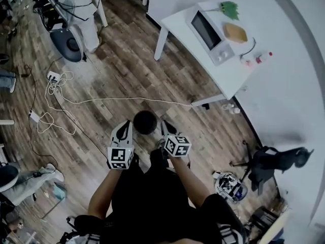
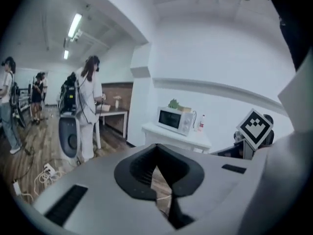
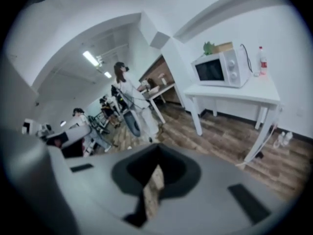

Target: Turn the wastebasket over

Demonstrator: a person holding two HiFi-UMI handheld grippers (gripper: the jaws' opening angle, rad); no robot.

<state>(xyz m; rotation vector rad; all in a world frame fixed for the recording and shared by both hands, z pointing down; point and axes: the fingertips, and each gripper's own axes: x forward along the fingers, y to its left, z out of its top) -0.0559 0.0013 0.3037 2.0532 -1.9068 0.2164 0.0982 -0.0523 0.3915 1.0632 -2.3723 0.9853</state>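
Note:
In the head view the wastebasket (image 1: 145, 122) is a small dark round shape on the wooden floor, seen from straight above; which way up it stands I cannot tell. My left gripper (image 1: 123, 129) and right gripper (image 1: 165, 129) are held up on either side of it, well above the floor and apart from it. In the left gripper view the left gripper (image 2: 157, 152) is shut with nothing between its pads. The right gripper (image 3: 156, 154) is also shut and holds nothing. Neither gripper view shows the wastebasket.
A white table (image 1: 177, 19) with a microwave (image 1: 209, 32) and a bottle (image 1: 262, 58) stands ahead on the right. White cables (image 1: 57, 87) trail over the floor at left. A person in white (image 2: 88, 106) stands by a machine. Dark gear (image 1: 274, 161) lies at right.

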